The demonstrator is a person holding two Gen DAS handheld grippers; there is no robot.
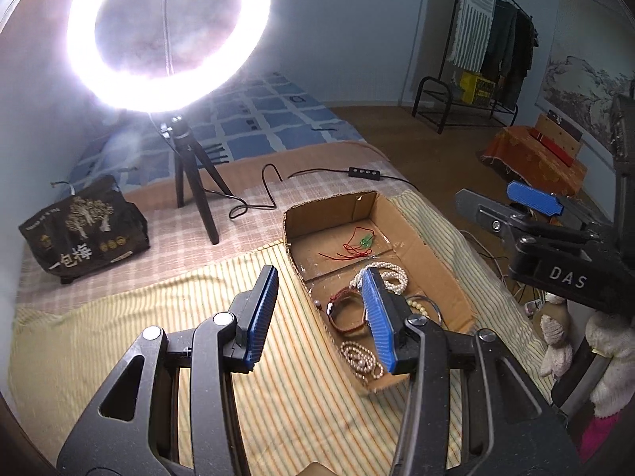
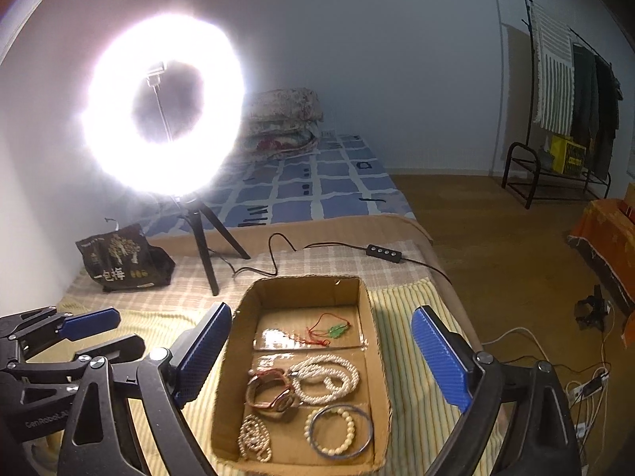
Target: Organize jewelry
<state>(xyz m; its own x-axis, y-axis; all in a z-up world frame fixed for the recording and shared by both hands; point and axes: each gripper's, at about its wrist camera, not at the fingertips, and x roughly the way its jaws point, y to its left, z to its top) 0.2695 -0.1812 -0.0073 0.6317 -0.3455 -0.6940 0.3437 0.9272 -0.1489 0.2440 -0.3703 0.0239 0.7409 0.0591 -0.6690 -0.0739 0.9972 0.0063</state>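
Note:
A shallow cardboard box [image 2: 365, 309] [image 1: 440, 261] lies on a striped cloth. It holds a red cord with a green pendant [image 2: 335, 331] [image 1: 367, 241], a white pearl necklace [image 2: 327, 379] [image 1: 391, 271], a watch [image 2: 272, 394] [image 1: 345, 313], a small bead strand [image 2: 254, 436] [image 1: 361, 357], a bead bracelet [image 2: 329, 428] and a blue bangle [image 2: 367, 434]. My left gripper [image 1: 323, 317] is open and empty, hovering over the box's left wall. My right gripper [image 2: 321, 361] is open and empty above the box; it also shows in the left wrist view [image 1: 533, 198].
A lit ring light on a tripod [image 2: 206, 238] stands behind the box, its cable and switch [image 2: 383, 252] trailing right. A black snack bag [image 2: 119, 260] lies at left. Folded quilts [image 2: 283, 119] sit on the bed. A clothes rack [image 2: 555, 119] stands at right.

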